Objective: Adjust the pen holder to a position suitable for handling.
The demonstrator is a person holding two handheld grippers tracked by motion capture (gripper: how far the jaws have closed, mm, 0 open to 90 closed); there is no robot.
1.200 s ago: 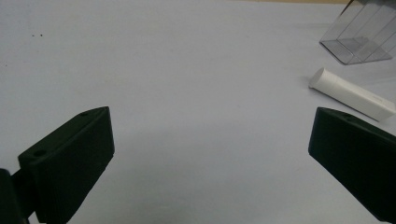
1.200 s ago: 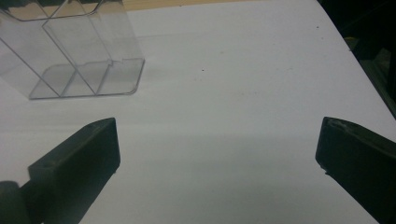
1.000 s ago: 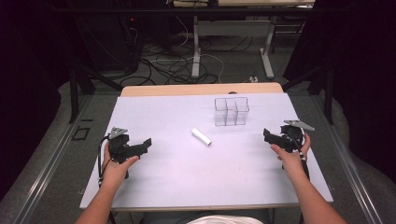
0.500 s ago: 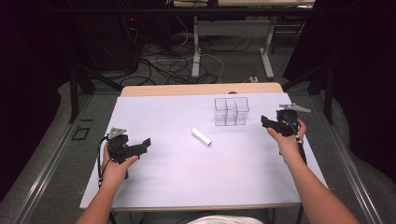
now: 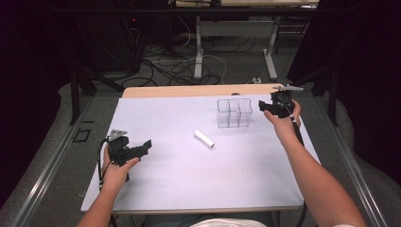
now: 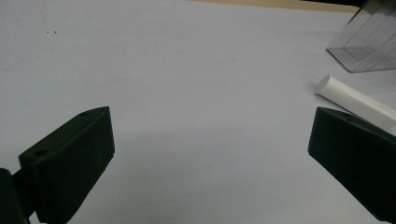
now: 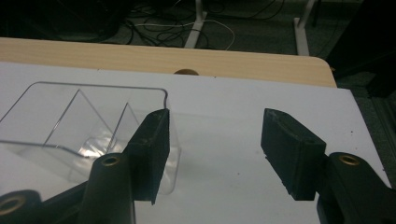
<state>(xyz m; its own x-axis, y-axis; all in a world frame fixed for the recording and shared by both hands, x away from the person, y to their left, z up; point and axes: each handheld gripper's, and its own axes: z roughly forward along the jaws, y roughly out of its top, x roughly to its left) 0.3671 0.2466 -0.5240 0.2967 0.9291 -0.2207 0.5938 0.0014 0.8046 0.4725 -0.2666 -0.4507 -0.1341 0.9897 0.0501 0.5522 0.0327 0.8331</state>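
A clear plastic box with dividers (image 5: 234, 112) stands on the white table top (image 5: 189, 179), right of centre toward the back. A white cylinder (image 5: 204, 138) lies flat in front of it and to its left. My right gripper (image 5: 263, 105) hovers just right of the box and points at it. Its jaws have just been closing and stand half open with nothing between them (image 7: 215, 126); the box (image 7: 70, 121) lies beside and behind one jaw. My left gripper (image 5: 143, 147) rests at the near left, wide open (image 6: 210, 126). The cylinder (image 6: 350, 100) and box (image 6: 369, 46) lie ahead of it.
A strip of bare wood (image 5: 189, 90) runs along the table's far edge. Beyond it are cables (image 5: 179, 66) on the floor and grey table legs (image 5: 198, 52). The person's forearms reach in from the bottom.
The right hand has lifted and moved away from the person, from the right side of the table to beside the clear box, and its jaws have narrowed. The left hand has stayed put.
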